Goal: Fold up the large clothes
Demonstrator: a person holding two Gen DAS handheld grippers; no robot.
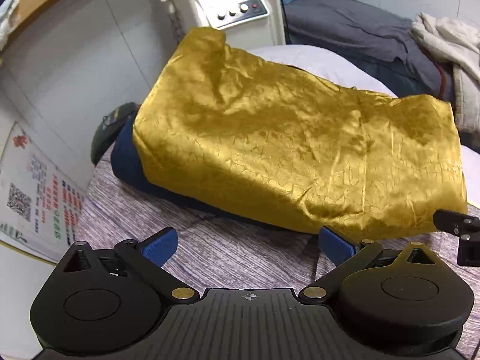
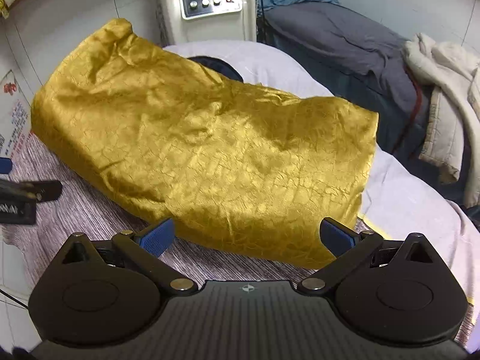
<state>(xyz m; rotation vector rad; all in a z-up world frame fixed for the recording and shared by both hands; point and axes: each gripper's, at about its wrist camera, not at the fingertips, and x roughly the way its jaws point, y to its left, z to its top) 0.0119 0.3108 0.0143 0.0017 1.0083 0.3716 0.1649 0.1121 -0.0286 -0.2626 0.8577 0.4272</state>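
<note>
A gold crinkled satin garment (image 1: 288, 138) lies folded into a rough rectangle on the bed, draped over a dark navy item (image 1: 129, 162). It also shows in the right wrist view (image 2: 204, 150). My left gripper (image 1: 249, 246) is open and empty, just short of the garment's near edge, its right pad close to the hem. My right gripper (image 2: 247, 235) is open and empty with the garment's near edge lying between its blue pads (image 2: 157, 235). Each gripper shows at the edge of the other's view: the right one (image 1: 459, 231), the left one (image 2: 27, 198).
The bed has a grey-purple striped cover (image 1: 228, 258) and a pale lilac sheet (image 2: 405, 192). A white machine with knobs (image 2: 210, 3) stands behind. A grey bed with a cream blanket (image 2: 444, 96) is at right. A poster (image 1: 39, 198) hangs on the left wall.
</note>
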